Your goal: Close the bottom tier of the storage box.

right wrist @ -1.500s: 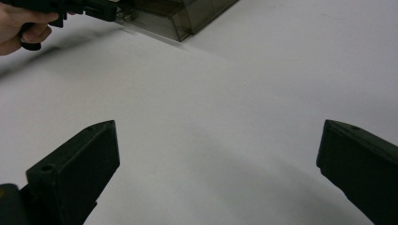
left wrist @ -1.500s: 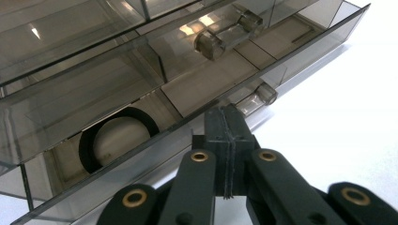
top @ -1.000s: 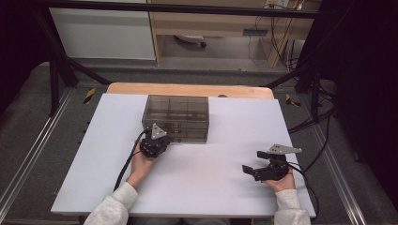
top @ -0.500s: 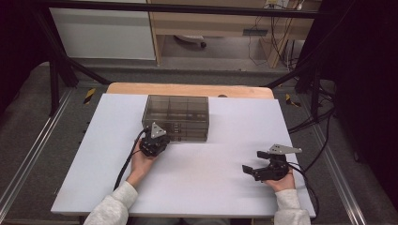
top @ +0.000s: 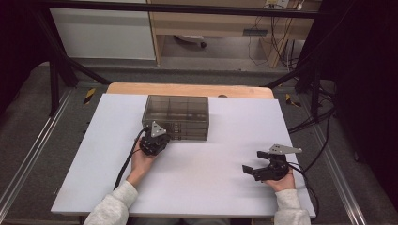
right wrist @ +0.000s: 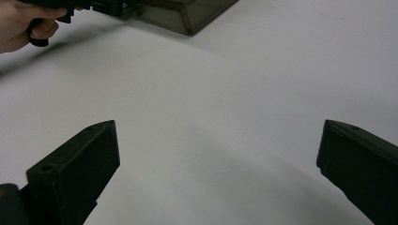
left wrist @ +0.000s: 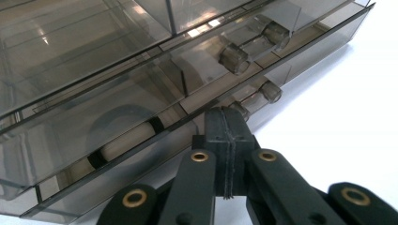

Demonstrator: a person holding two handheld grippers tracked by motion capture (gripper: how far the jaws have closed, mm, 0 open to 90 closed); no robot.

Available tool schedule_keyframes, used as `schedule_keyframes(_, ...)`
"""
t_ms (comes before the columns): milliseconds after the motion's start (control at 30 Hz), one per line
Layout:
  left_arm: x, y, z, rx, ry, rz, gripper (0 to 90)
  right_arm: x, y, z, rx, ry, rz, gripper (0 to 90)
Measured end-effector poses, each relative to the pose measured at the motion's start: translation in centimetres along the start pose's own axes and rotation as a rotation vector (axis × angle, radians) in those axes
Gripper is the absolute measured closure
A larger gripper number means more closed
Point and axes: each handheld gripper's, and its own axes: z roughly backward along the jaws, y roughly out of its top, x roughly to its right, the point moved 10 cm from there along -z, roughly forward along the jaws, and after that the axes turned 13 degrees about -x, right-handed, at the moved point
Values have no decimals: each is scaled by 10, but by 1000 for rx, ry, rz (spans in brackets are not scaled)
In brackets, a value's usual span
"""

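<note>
White table on grey floor; wooden desk behind, black cables trailing at right.

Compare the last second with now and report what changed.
Nothing visibly changed. The left gripper stays at the front of the drawer box, jaws shut at a drawer knob; whether it grips the knob I cannot tell. The right gripper stays open over bare table. The box has not shifted.
</note>
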Motion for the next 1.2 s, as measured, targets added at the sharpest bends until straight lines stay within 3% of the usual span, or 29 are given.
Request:
schedule_keyframes(933,-3,1,-4,1,16,-5,895,0,0,0,-1,0,2,3)
schedule_keyframes(1200,-2,0,5,-2,6,-5,895,0,0,0,0,0,0,2)
